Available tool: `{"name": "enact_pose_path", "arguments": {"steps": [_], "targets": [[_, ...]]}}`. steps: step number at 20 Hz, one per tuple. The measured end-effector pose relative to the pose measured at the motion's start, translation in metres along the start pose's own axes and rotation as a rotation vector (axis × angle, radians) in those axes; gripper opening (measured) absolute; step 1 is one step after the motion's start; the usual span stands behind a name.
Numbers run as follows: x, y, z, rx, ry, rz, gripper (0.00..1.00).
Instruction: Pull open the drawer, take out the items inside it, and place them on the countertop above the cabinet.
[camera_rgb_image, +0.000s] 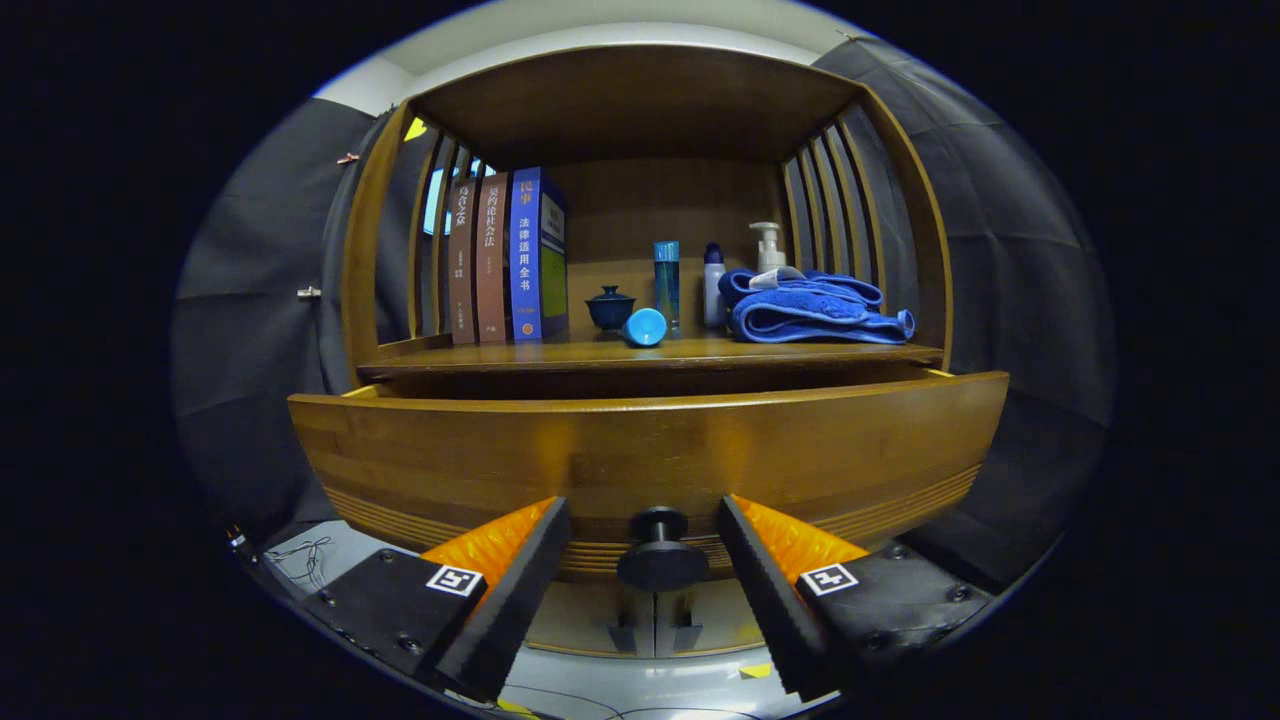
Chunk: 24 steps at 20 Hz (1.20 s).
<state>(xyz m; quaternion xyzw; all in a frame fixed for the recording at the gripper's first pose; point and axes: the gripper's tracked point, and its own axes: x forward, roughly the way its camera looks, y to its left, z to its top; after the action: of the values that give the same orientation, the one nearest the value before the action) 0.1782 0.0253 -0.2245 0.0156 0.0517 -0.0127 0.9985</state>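
Gripper (645, 540) level, fingers wide apart either side of drawer (650, 450) knob (660, 560), not touching.

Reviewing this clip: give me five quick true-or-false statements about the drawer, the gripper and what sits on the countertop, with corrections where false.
1. The drawer is pulled partly out of the cabinet. True.
2. The gripper is clamped on the drawer knob. False: the fingers stand open, the knob between them with a gap on each side.
3. Three books stand upright on the countertop. True.
4. The folded blue towel lies inside the drawer. False: it lies on the countertop, beside the bottles.
5. The light blue cup stands upright. False: it lies on its side, by the small dark lidded cup.
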Motion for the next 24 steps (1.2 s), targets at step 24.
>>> {"name": "enact_pose_path", "arguments": {"steps": [24], "targets": [[-0.006, -0.018, 0.042, 0.019, 0.016, 0.015, 1.00]]}}
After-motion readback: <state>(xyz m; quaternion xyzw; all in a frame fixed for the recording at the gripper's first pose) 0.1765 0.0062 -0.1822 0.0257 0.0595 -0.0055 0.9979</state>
